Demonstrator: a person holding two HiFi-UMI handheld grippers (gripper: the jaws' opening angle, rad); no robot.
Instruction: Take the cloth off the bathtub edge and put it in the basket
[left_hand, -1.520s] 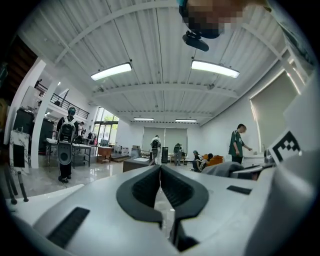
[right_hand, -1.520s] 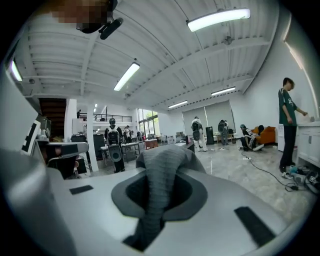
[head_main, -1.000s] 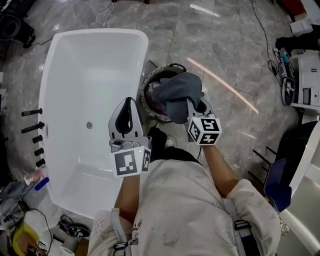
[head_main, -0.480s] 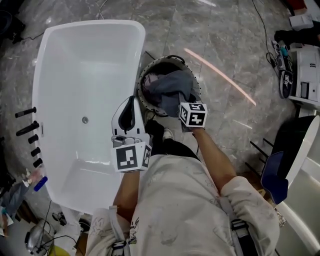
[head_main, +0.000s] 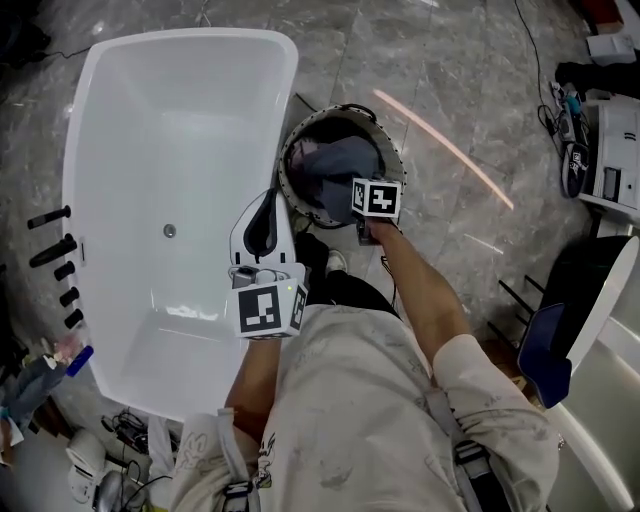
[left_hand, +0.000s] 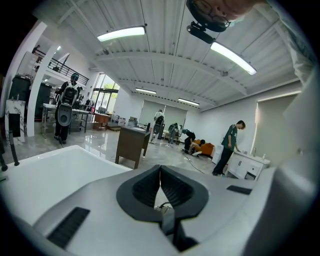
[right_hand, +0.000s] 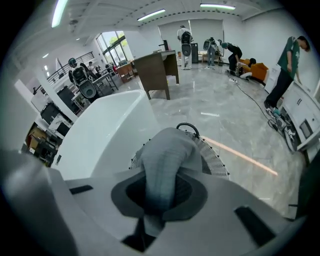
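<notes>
One soft grey cloth (right_hand: 167, 150) is pinched in the fingers of your right gripper (right_hand: 159, 197) — it hangs down into the round black wire basket (head_main: 288, 170), just beside the white bathtub (head_main: 170, 120). On your left gripper (left_hand: 160, 176), the fingers are closed on nothing.

My right arm (head_main: 420, 295) reaches forward and down, forearm bare, almost straight at the elbow. My right gripper (right_hand: 160, 191) at its end points away from me, its marker cube (head_main: 377, 197) facing up. Its jaws are nearly together, pinching a fold of the grey cloth (right_hand: 167, 152), which runs out between the pads. My left arm (head_main: 255, 375) is bent and kept close to my body. My left gripper (left_hand: 160, 172) points forward, with its own cube (head_main: 268, 310) nearest to me. Its jaws meet at the tips with nothing between them.
</notes>
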